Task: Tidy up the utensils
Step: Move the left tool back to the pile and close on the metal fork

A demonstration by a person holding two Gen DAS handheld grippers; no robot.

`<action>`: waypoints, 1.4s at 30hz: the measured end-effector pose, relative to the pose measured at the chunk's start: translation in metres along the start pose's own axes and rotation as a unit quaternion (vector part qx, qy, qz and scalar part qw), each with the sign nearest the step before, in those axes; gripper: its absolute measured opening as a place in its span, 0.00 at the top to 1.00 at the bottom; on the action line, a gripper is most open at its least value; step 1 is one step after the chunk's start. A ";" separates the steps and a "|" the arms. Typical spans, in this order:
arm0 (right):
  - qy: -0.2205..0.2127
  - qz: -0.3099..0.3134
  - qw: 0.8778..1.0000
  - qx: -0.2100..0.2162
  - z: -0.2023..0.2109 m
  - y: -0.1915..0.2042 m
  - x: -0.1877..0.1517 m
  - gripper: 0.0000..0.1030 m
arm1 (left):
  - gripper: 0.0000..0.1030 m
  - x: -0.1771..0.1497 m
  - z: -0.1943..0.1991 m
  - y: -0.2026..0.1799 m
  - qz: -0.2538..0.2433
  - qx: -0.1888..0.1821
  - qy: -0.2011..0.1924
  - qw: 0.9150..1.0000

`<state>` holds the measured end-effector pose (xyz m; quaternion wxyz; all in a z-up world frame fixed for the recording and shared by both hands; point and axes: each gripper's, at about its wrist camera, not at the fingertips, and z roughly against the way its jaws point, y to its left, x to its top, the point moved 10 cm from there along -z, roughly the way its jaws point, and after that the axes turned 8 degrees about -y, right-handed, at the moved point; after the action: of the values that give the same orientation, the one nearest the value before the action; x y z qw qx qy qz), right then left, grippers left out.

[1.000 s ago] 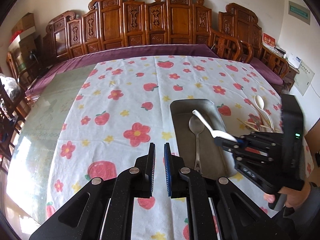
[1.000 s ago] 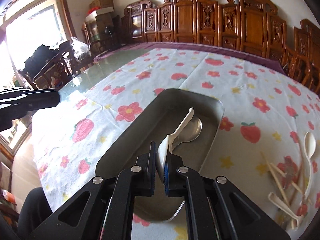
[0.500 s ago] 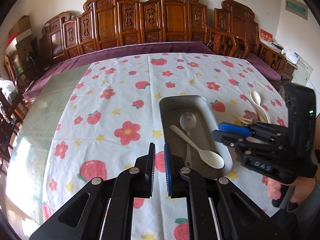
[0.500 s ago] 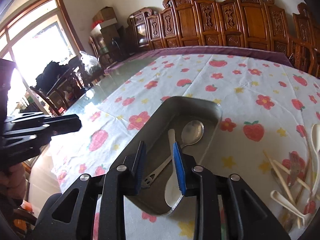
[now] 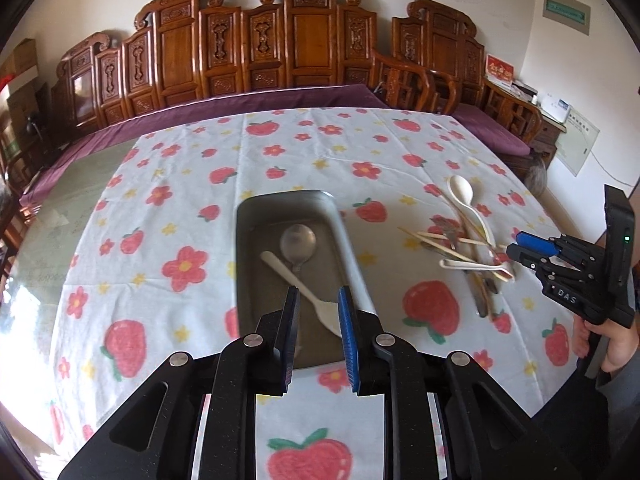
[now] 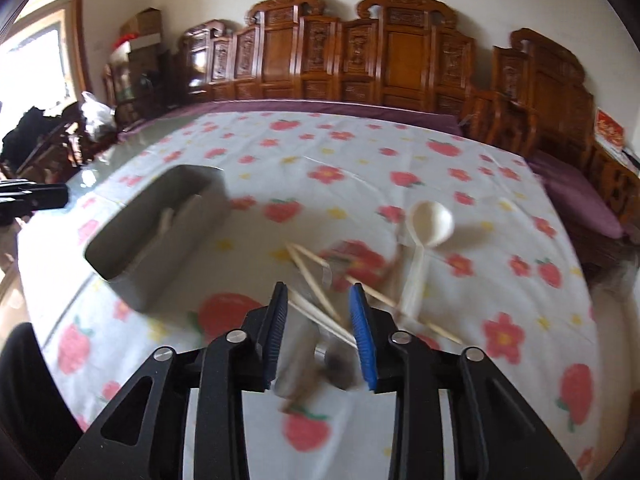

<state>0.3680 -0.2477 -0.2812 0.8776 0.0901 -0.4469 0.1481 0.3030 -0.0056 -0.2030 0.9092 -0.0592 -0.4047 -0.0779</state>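
Note:
A grey metal tray lies on the flowered tablecloth and holds a metal spoon and a white plastic spoon. The tray also shows in the right wrist view. My left gripper is open and empty over the tray's near end. To the right lies a pile of utensils: a white spoon, chopsticks and metal pieces. My right gripper is open and empty just above that pile; it also shows in the left wrist view.
The tablecloth covers a large table with a bare glass strip at the left. Carved wooden chairs line the far side. A cabinet with papers stands at the right wall.
The right gripper let the white plastic spoon drop into the tray, then swung right and stands open over the utensil pile. The left gripper opened and moved over the tray.

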 end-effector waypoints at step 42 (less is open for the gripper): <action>0.043 -0.028 0.999 -0.008 -0.020 -0.039 -0.053 0.98 | 0.82 -0.016 -0.015 -0.096 -0.051 -0.040 0.025 0.998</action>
<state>0.3672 -0.2880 -0.3366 0.9006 0.0891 -0.4071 0.1234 0.2847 -0.1008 -0.2205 0.9106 -0.0733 -0.3812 -0.1416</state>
